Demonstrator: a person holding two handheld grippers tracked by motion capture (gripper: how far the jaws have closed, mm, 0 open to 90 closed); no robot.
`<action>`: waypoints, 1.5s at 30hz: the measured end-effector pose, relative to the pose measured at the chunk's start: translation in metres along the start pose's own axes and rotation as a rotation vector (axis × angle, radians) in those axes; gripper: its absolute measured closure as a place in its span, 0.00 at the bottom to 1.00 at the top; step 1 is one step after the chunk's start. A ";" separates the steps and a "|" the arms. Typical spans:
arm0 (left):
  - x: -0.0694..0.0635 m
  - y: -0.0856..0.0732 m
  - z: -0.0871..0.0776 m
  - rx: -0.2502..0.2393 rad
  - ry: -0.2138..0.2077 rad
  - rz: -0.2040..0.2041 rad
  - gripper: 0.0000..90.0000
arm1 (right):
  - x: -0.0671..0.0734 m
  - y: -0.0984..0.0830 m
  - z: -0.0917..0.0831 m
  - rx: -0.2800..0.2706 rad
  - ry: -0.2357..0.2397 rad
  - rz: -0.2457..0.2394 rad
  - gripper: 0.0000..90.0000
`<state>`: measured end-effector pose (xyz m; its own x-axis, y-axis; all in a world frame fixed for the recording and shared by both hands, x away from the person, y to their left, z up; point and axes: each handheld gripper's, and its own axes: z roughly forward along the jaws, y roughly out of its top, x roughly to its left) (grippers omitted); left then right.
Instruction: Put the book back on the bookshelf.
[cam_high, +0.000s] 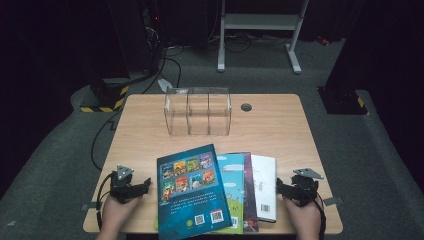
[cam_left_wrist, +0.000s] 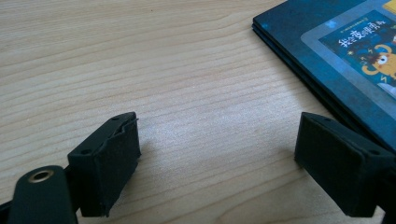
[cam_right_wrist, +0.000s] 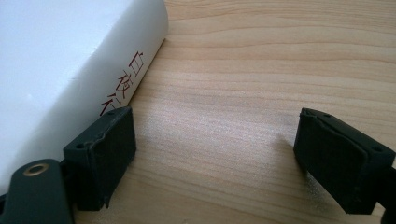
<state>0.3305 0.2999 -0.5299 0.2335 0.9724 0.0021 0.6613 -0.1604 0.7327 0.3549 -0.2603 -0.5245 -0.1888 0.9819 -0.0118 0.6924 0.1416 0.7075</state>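
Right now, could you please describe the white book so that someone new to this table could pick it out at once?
Start at the wooden table and find the fanned row of books along its near edge, in front of the clear plastic organizer. The white book lies at the row's right end, nearest the right gripper. Unlike its colourful neighbours, its cover is plain white, with red characters along the spine.

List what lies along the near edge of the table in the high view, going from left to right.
left gripper → dark blue book → light blue book → dark red book → white book → right gripper
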 end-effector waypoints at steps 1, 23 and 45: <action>0.000 0.000 0.000 0.000 -0.001 0.001 0.16 | 0.000 0.000 0.000 -0.001 -0.001 0.002 0.14; -0.001 0.003 0.003 0.003 -0.024 0.018 0.16 | -0.001 0.002 0.001 -0.004 0.012 -0.010 0.16; -0.001 0.003 0.003 0.000 -0.026 0.023 0.16 | -0.001 0.001 0.000 -0.006 0.022 -0.020 0.18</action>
<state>0.3351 0.2982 -0.5298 0.2675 0.9636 0.0012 0.6557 -0.1829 0.7325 0.3561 -0.2609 -0.5240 -0.2174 0.9760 -0.0104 0.6844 0.1600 0.7114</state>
